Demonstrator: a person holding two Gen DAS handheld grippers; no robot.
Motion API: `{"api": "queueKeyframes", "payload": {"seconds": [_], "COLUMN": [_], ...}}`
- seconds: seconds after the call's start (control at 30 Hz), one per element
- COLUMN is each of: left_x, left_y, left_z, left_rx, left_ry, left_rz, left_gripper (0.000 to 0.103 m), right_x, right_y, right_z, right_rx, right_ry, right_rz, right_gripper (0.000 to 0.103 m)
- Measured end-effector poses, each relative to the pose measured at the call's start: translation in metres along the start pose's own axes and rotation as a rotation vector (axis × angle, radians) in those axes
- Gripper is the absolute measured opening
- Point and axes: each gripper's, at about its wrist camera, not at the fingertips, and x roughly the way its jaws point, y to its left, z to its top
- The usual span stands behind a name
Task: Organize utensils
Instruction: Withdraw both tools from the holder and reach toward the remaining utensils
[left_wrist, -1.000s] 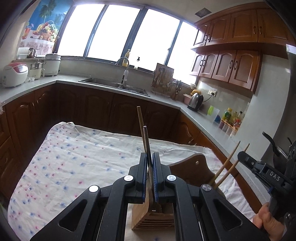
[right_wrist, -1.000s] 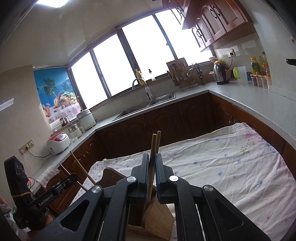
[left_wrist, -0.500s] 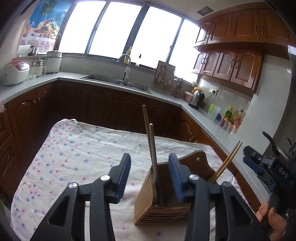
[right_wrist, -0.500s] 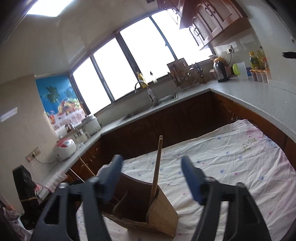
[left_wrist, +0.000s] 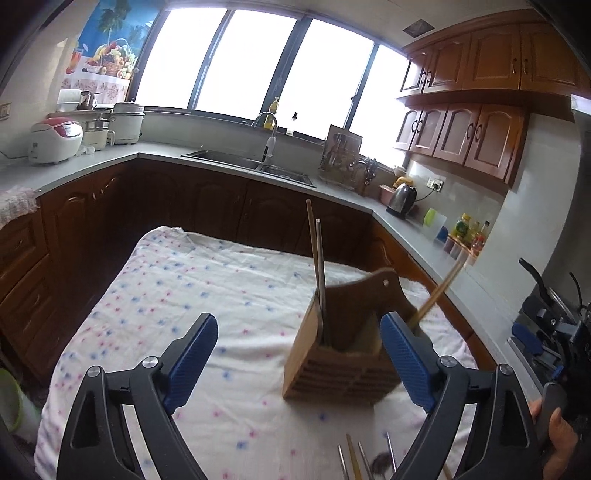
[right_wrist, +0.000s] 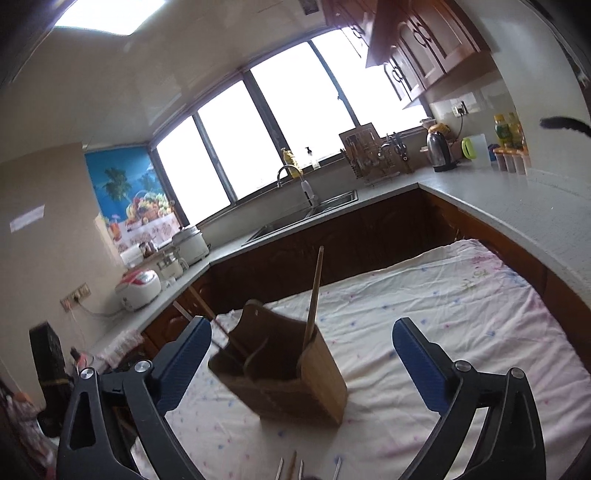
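Floral cloth (left_wrist: 192, 295) | utensils (left_wrist: 354, 459) cut off | both tools (left_wrist: 299, 354) (right_wrist: 303, 360) opening, empty

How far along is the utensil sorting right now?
Done: two pairs of chopsticks stand in the wooden holder, one at its left, one at its right. In hand: nothing; the left hand-held gripper and right hand-held gripper are both opening, empty. Left: loose utensils on the tablecloth near the camera.
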Motion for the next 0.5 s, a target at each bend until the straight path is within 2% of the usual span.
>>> {"api": "queueKeyframes", "payload": {"seconds": [0.17,0.5], "left_x": [-0.032,-0.090], "left_y": [0.000,-0.001], "left_z": [-0.013,-0.050], "left_rx": [-0.007,-0.030], "left_ry": [0.017,0.097], "left_rz": [-0.010,-0.026], "left_gripper": [0.092,0.093], "right_x": [-0.030,-0.074], "right_y": [0.001,-0.011], "right_z": [-0.017,-0.052], "right_rx": [-0.012,0.006], "right_ry": [0.021,0.089], "right_rz": [0.001,-0.050], "right_gripper": [0.100,0.100]}}
